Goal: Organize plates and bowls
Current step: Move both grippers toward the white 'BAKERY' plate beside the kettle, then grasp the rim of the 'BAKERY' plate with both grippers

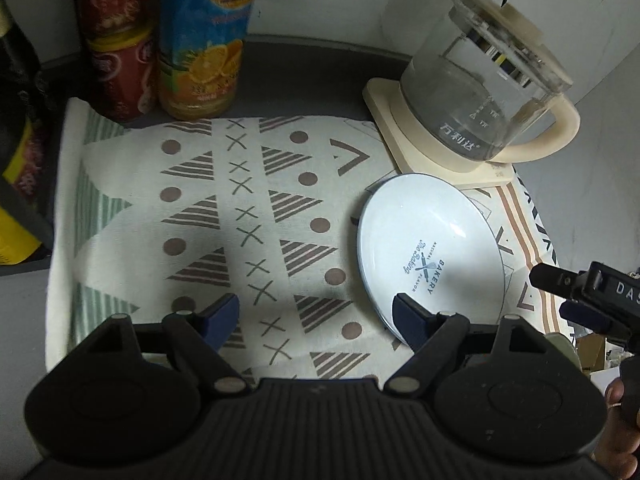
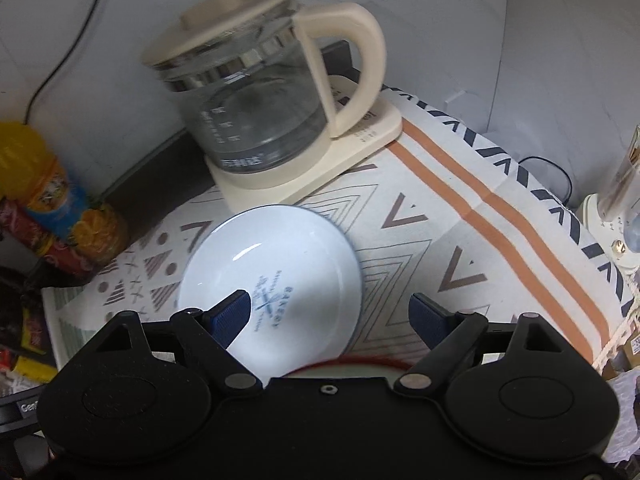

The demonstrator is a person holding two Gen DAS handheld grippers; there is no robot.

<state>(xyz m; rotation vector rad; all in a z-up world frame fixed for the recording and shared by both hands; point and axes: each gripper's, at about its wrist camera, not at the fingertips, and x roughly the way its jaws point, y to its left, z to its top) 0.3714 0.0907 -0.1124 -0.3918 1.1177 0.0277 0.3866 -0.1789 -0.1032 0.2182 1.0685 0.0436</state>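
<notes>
A white plate (image 1: 430, 252) with a thin blue rim and a blue "BAKERY" print lies on the patterned cloth (image 1: 248, 208), just in front of the kettle's base. My left gripper (image 1: 316, 314) hovers open and empty over the cloth, its right finger above the plate's near edge. In the right wrist view the same plate (image 2: 272, 280) lies under the left finger of my right gripper (image 2: 332, 314), which is open and holds nothing. A red-rimmed dish edge (image 2: 352, 361) peeks out just above that gripper's body; the rest of it is hidden.
A glass kettle (image 1: 480, 92) on a cream base stands at the back right, also seen as the kettle (image 2: 260, 108). An orange drink bottle (image 1: 204, 40) and a red can (image 1: 116, 56) stand at the back left. The other gripper's black body (image 1: 600, 296) shows at the right edge.
</notes>
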